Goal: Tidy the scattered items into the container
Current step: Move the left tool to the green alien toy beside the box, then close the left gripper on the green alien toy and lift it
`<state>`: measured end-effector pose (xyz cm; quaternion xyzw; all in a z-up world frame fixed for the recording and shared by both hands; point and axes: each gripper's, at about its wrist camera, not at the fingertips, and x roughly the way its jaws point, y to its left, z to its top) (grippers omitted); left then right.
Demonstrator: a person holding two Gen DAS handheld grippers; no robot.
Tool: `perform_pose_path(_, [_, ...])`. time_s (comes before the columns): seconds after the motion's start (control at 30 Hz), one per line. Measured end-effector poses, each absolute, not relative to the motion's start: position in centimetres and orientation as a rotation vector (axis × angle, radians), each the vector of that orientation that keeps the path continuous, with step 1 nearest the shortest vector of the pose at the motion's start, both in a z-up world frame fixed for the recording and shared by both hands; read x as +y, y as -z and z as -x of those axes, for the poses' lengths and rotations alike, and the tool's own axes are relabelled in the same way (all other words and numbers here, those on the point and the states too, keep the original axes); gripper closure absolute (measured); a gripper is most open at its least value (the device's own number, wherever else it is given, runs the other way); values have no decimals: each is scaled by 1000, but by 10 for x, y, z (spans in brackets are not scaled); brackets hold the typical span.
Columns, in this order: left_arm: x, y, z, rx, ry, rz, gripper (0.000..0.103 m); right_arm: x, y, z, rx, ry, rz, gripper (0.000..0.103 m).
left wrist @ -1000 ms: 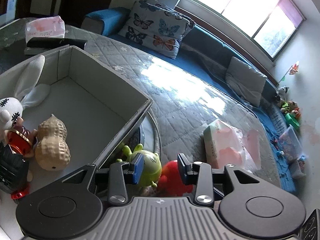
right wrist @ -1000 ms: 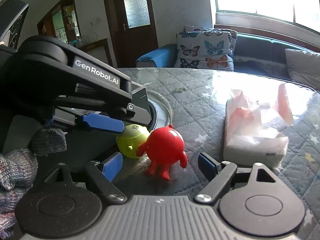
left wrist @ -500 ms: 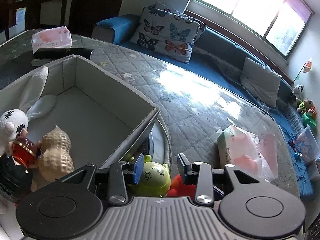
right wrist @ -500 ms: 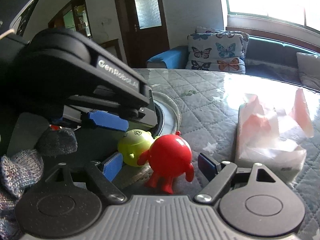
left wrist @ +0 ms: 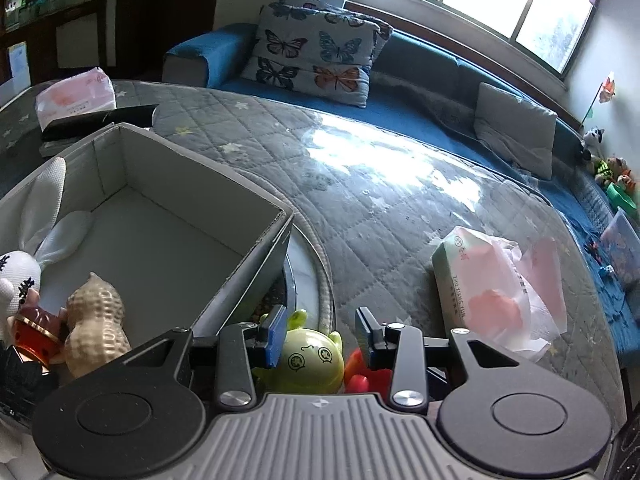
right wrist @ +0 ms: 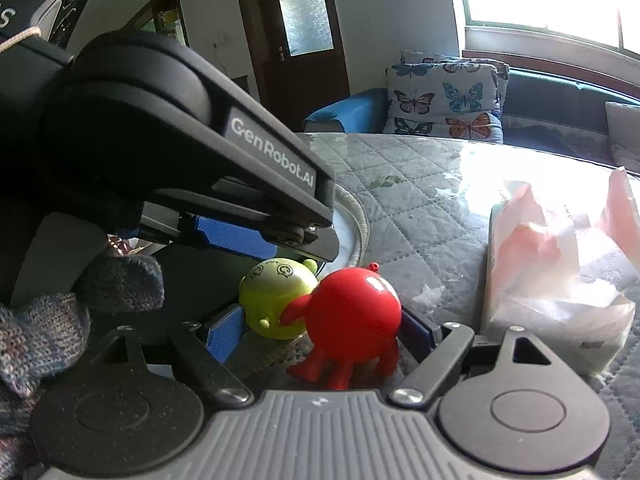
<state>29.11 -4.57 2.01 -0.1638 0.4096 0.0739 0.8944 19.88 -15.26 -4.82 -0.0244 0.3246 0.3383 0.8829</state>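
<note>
I centre the open, empty left gripper [left wrist: 320, 330] over the green toy [left wrist: 312, 360], clear of the red toy [right wrist: 356, 312] between the right gripper's [right wrist: 320, 330] open fingers.

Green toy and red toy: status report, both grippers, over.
Left gripper open over green toy. Right gripper open, straddling red toy. Both toys outside box. Toys touching; grippers crowd each other.
</note>
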Motion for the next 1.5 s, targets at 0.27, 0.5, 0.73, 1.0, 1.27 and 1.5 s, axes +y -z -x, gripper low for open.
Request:
perform_pose_path(0.27, [-49, -21, -294, 876, -8, 366, 63, -154, 50, -193, 687, -725, 58, 20])
perform_pose_path(0.5, [-44, -19, -290, 878, 15, 387, 63, -161, 51, -182, 696, -731, 35, 25])
perform_pose_path(0.73, [-37, -3, -292, 932, -51, 394, 62, -160, 52, -172, 693, -716, 50, 28])
perform_pose_path(1.0, [-39, -4, -280, 948, -8, 413, 62, -163, 52, -163, 699, -717, 50, 31])
perform_pose_path(1.27, [-49, -6, -246, 981, 65, 419, 63, -174, 53, -130, 705, -714, 35, 36])
perform_pose_path(1.5, [-59, -8, -213, 1003, 122, 419, 63, -186, 50, -97, 704, -696, 31, 37])
